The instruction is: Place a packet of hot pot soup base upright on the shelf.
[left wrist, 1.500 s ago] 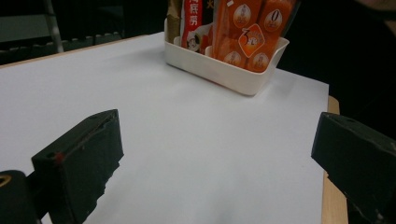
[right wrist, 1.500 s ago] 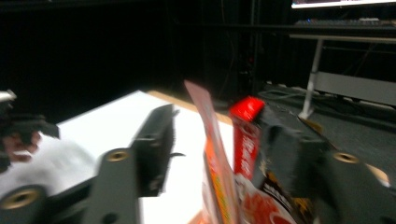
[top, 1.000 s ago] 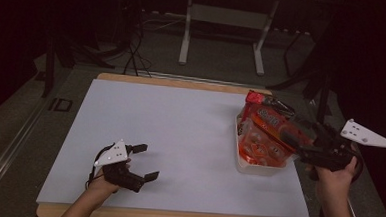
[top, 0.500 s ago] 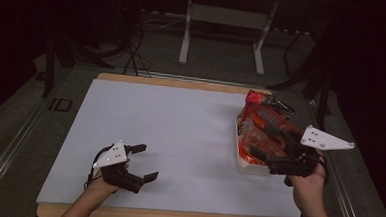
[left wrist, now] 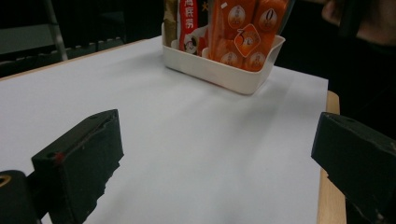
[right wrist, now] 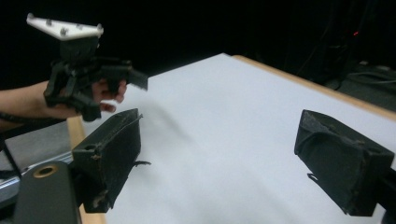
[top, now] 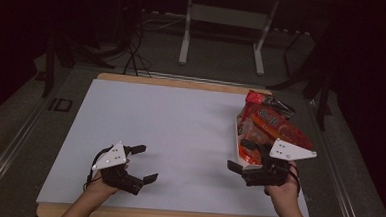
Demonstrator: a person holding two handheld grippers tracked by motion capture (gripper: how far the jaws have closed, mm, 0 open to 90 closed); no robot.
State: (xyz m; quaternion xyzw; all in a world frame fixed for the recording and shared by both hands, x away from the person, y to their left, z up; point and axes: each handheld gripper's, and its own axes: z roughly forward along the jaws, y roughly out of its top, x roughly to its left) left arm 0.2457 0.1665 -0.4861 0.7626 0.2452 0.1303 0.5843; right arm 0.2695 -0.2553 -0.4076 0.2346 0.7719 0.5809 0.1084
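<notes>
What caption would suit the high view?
Two open hand-held grippers, left gripper and right gripper, over a white table beside a white basket of orange snack packets.

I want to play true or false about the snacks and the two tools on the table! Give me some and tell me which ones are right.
1. The snack packets stand in a white tub. True.
2. The left tool is holding a packet. False: its jaws are open with nothing between them.
3. The tub sits on the person's right side of the white table. True.
4. The right tool is shut tight. False: its jaws stand wide apart.
5. The packets are mostly blue. False: they are orange and red.
</notes>
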